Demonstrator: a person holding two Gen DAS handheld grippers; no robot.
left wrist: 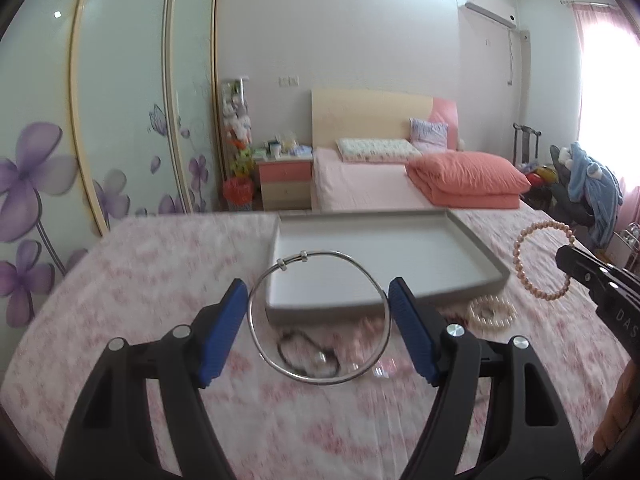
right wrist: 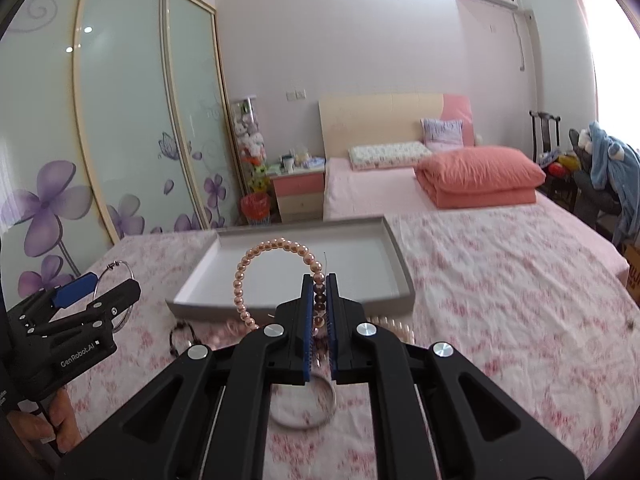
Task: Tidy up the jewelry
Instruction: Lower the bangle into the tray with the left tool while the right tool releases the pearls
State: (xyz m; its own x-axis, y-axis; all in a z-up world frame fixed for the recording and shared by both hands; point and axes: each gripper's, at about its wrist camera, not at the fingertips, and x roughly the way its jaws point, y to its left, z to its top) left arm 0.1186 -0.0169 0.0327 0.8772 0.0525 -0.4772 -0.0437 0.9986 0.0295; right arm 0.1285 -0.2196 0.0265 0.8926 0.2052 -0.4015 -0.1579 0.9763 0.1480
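My left gripper [left wrist: 318, 300] is shut on a thin silver bangle [left wrist: 340, 255], its blue pads pressing the ring's two sides, lifted above the floral cloth. In the right wrist view this gripper [right wrist: 100, 288] shows at the far left with the bangle [right wrist: 116, 266]. My right gripper [right wrist: 319, 280] is shut on a pink pearl bracelet [right wrist: 276, 245], which stands up in a loop above the pads. That bracelet [left wrist: 520, 240] and the gripper's tip [left wrist: 568, 256] appear at the right of the left wrist view. A shallow grey tray [left wrist: 476, 244] [right wrist: 396, 252] lies just beyond both grippers.
On the floral cloth [left wrist: 120, 288] lie a white pearl bracelet [left wrist: 490, 312], a dark cord bracelet [left wrist: 308, 354] and a pale ring bangle [right wrist: 298, 425]. Beyond stand a bed with an orange quilt [left wrist: 468, 180], a nightstand [left wrist: 284, 180] and a flowered wardrobe [left wrist: 120, 120].
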